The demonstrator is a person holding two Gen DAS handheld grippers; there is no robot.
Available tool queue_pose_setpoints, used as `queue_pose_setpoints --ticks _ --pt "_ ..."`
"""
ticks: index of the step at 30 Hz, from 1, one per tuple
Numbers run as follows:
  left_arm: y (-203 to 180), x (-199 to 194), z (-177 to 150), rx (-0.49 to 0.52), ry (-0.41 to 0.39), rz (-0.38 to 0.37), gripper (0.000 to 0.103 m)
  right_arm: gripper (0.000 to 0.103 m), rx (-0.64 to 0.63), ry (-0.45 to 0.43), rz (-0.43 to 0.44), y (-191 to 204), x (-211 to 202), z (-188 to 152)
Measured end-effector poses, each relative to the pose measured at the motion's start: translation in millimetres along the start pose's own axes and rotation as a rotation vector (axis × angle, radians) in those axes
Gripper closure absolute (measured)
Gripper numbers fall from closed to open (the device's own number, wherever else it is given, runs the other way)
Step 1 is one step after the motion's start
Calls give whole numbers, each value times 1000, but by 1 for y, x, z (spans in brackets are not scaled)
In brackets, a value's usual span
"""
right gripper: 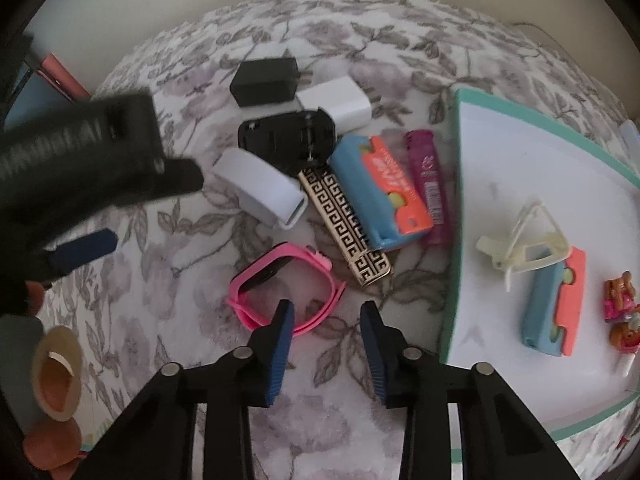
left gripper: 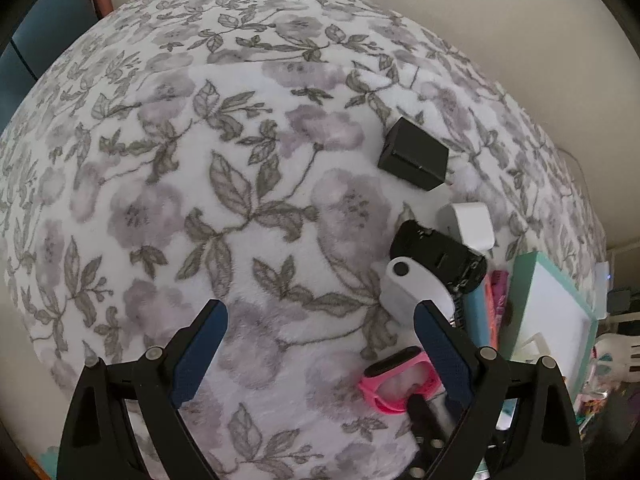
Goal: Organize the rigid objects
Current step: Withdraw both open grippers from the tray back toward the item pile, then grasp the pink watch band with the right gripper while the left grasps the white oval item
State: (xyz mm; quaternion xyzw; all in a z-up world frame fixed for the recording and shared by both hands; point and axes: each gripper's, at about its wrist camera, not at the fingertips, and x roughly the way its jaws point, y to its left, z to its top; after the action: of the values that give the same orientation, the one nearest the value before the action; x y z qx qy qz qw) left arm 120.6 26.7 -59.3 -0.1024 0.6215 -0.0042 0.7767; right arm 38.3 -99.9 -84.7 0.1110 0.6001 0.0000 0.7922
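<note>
Small rigid objects lie on a floral blanket [right gripper: 168,272]. In the right wrist view: a black charger [right gripper: 265,81], a white charger [right gripper: 340,105], a black device [right gripper: 286,140], a white case [right gripper: 260,188], a patterned gold case [right gripper: 346,226], a blue-orange pack [right gripper: 380,192], a purple tube [right gripper: 430,188] and a pink watch band [right gripper: 284,284]. My right gripper [right gripper: 326,312] is open, just in front of the band. My left gripper [left gripper: 320,316] is open and empty, with the white case [left gripper: 412,284] and pink band [left gripper: 400,380] by its right finger.
A white tray with a teal rim [right gripper: 456,216] lies at the right, holding a clear clip [right gripper: 520,236], another blue-orange pack [right gripper: 556,300] and small toys [right gripper: 620,300]. The left gripper's body [right gripper: 80,152] shows at the left of the right wrist view. A tape roll [right gripper: 56,372] lies at the lower left.
</note>
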Motion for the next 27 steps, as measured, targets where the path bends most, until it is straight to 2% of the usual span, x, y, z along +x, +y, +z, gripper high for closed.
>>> queue_pose_setpoints --ticks 3,6,13,16,18,22,24,27 --pt "-4 4 2 -3 6 -32 9 84 -6 3 10 2 3 1" --pt "-12 7 5 2 12 -64 9 89 -15 -3 2 1 3 1" --pt "-27 16 8 30 15 -92 9 94 0 1 -3 -19 -2 1" --pt "-32 20 8 43 20 -100 12 96 13 0 16 -22 -4 0" --pt "-37 22 8 53 25 -106 24 96 14 -2 18 -28 -8 2" --pt "-42 26 6 65 35 -124 35 96 16 3 19 -27 -6 3" --pt "-43 25 7 60 36 -145 45 96 21 4 23 -23 -5 2" --pt "-48 22 5 85 24 -156 54 96 27 8 26 -22 -1 3"
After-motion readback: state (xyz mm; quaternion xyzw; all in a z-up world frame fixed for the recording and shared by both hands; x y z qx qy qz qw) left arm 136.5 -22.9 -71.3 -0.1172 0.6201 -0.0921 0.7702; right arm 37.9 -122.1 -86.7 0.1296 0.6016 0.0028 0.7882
